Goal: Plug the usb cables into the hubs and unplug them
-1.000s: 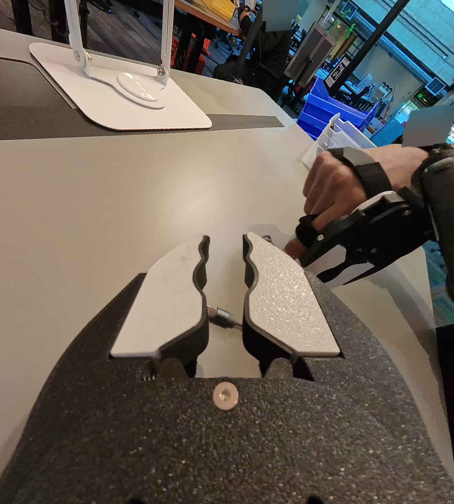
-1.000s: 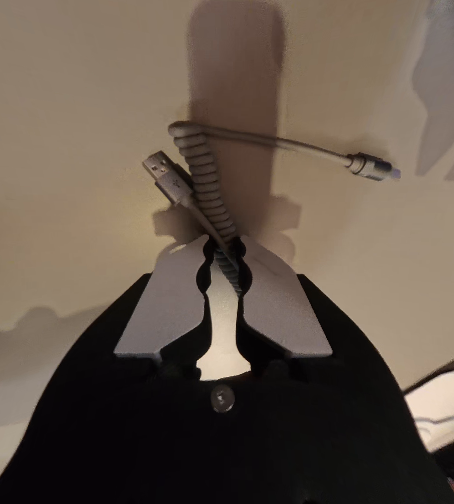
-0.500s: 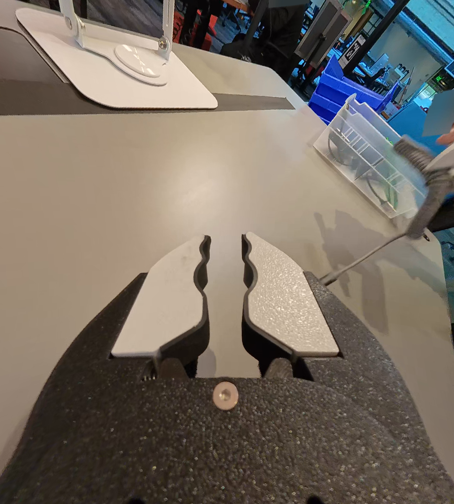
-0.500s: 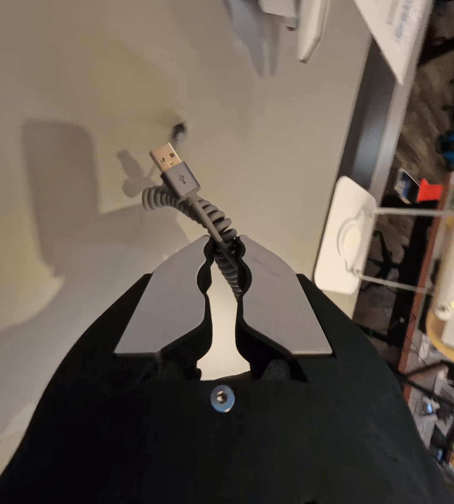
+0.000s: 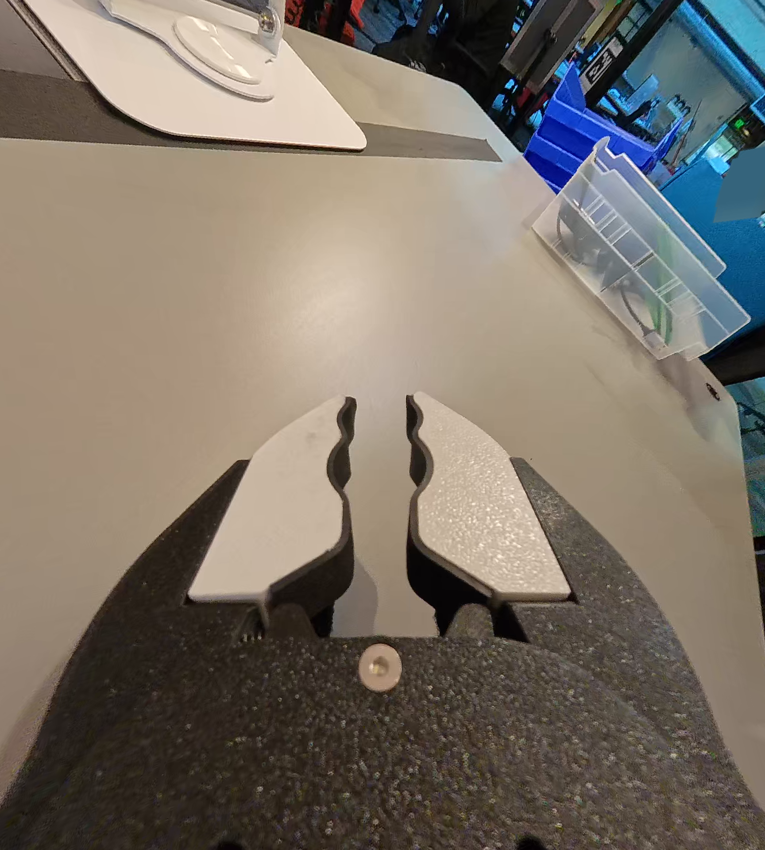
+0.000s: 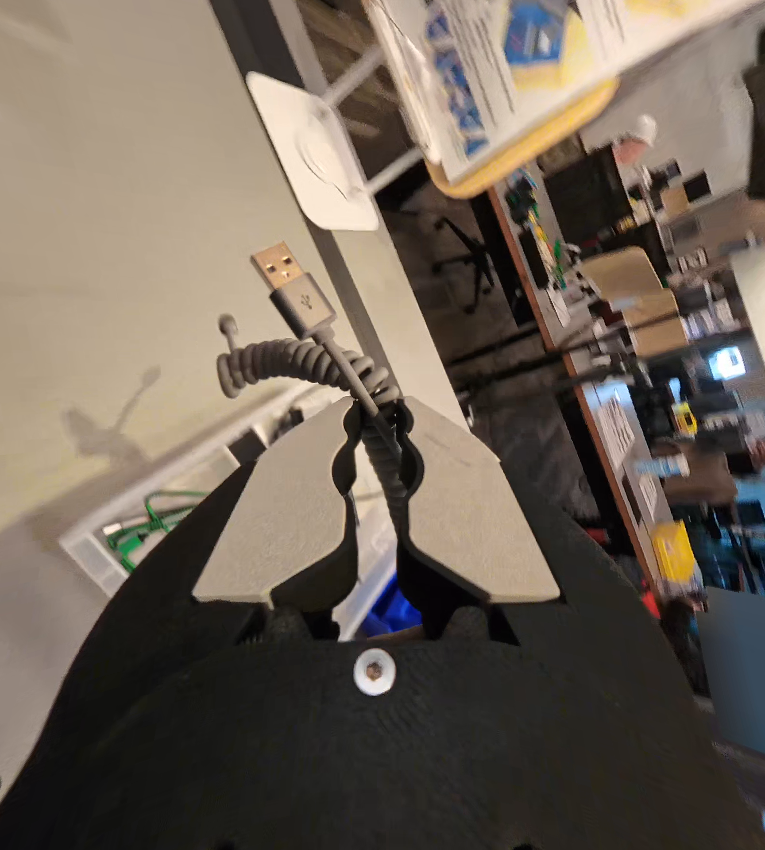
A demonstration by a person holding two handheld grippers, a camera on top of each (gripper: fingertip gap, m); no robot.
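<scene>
My right gripper (image 6: 377, 407) is shut on a grey coiled USB cable (image 6: 307, 361) and holds it up in the air above the table. The cable's USB-A plug (image 6: 291, 287) sticks up past the fingertips. Its small far plug (image 6: 226, 324) hangs at the left end of the coil. My left gripper (image 5: 380, 400) is open and empty, low over the bare grey table (image 5: 187, 276). No hub shows in either view.
A clear plastic organiser box (image 5: 638, 271) with cables stands at the table's right edge; it also shows in the right wrist view (image 6: 109, 547), holding a green cable. A white stand base (image 5: 215, 83) sits at the back left. Blue bins (image 5: 569, 129) lie beyond the table. Spacing between my two grippers at the tips: around 55 cm.
My right gripper lifted the coiled cable off the table and swung it up and right, out of the left wrist view. The cable's small plug left the space between my left fingers.
</scene>
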